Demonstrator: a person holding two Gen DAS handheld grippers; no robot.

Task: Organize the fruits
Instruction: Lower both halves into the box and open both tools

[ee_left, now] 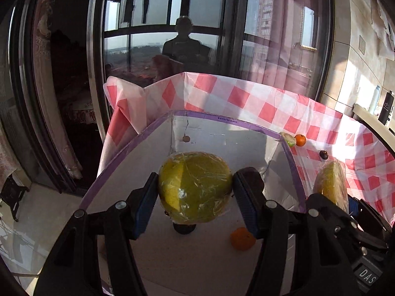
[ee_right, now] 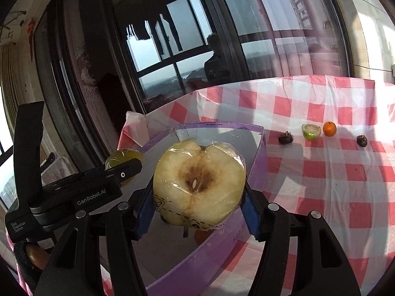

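I am gripping a wrapped yellow-green fruit half (ee_left: 195, 187) between the blue pads of my left claw (ee_left: 196, 197), holding it skin side towards me above the purple-rimmed box (ee_left: 256, 124), where a small orange (ee_left: 242, 238) is lying on the near floor. My right claw (ee_right: 197, 197) is clenching a wrapped apple half (ee_right: 199, 182), cut face towards me, over the same box's right side. Far right on the checked tablecloth (ee_right: 333, 177), a lime half (ee_right: 311, 131), a small orange fruit (ee_right: 329, 128) and two dark fruits (ee_right: 286, 138) are sitting in a row.

Black plastic left gripper (ee_left: 195, 192) & right gripper (ee_right: 197, 197), blue ribbed pads (ee_left: 145, 202), silver screws, white lettering ("GenRobot.AI", "Data Acquisition System").
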